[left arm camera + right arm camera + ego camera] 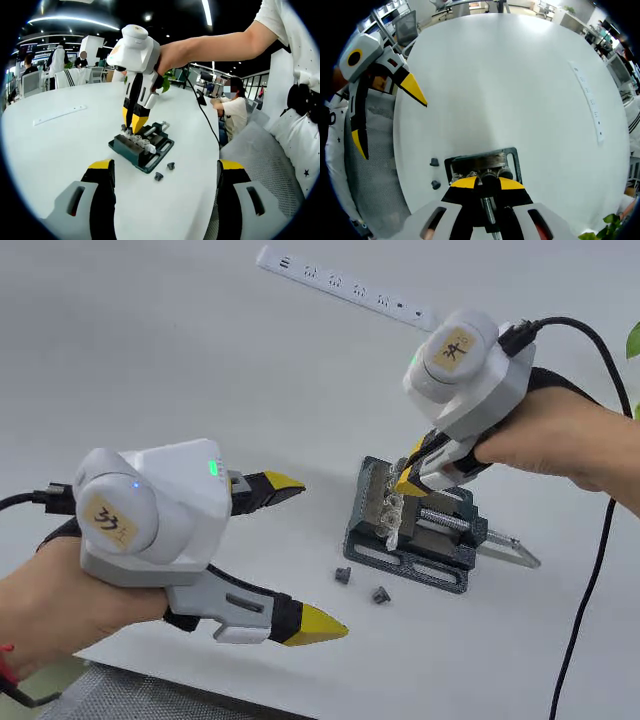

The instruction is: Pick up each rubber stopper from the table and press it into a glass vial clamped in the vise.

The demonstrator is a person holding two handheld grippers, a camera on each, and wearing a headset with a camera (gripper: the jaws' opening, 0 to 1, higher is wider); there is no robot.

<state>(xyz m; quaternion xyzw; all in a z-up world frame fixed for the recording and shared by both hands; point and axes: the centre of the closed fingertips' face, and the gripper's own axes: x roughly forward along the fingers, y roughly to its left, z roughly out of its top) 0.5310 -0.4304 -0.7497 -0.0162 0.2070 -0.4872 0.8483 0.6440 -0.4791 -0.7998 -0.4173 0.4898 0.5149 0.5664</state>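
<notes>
White table (180, 370) — dark grey vise (400, 558), dark grey stoppers (343, 575); left hand-held gripper (308, 555), right hand-held gripper (408, 482) white, yellow-tipped.

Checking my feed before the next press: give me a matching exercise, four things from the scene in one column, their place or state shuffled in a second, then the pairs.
Things
1. left gripper
2. right gripper
3. two loose rubber stoppers
4. power strip

Place or state
A. far side of the table
B. tips down at the glass vials in the vise
C. on the table beside the vise
D. jaws wide open, away from the vise

Pairs: 1-D, 2-B, 3-C, 4-A
</notes>
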